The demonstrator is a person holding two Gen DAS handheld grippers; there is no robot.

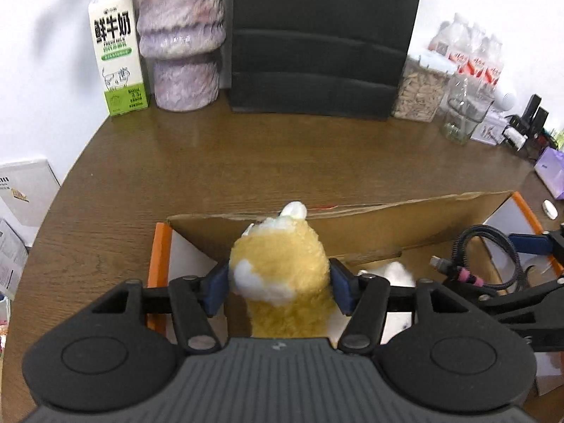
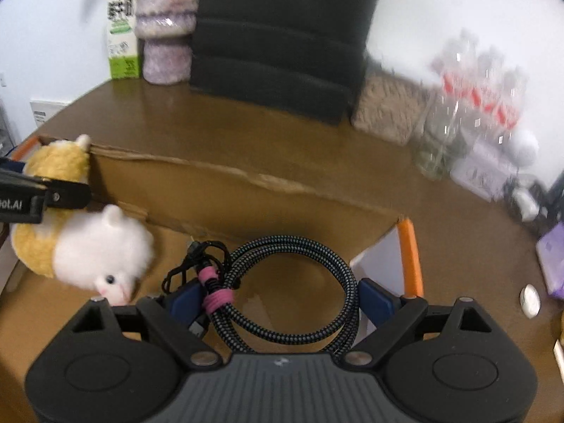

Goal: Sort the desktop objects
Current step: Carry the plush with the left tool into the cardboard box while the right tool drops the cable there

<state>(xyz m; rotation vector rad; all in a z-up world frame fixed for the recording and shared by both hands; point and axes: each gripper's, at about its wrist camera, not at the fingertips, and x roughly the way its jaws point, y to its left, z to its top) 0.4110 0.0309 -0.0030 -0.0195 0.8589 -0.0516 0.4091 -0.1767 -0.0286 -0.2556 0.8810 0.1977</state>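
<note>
Your left gripper has the plush between its blue pads; the pads sit against the yellow fur on both sides, so count it as grasped. The toy hangs over the left end of the cardboard box, its white head turned down toward the box floor, as your right wrist view shows. In that same view the plush lies just beside the box's far wall, with the left gripper's black finger crossing its yellow body. Your right gripper stands wide, with the coiled braided cable between its fingers. The coil fills the gap from pad to pad and touches both, so it reads as clamped on the coil. A pink tie binds the coil at its left side, and the loose black plug ends bunch beside it. The cable sits over the right half of the box, well apart from the plush. The box has orange edging on its end flaps and rests on the brown desk. At the desk's far edge stand a milk carton, a furry purple roll and a black drawer unit, side by side. To their right are a jar of pale pieces, a clear glass and a pack of bottles. The right wrist view is blurred toward its right side, so small items there cannot be identified.
</note>
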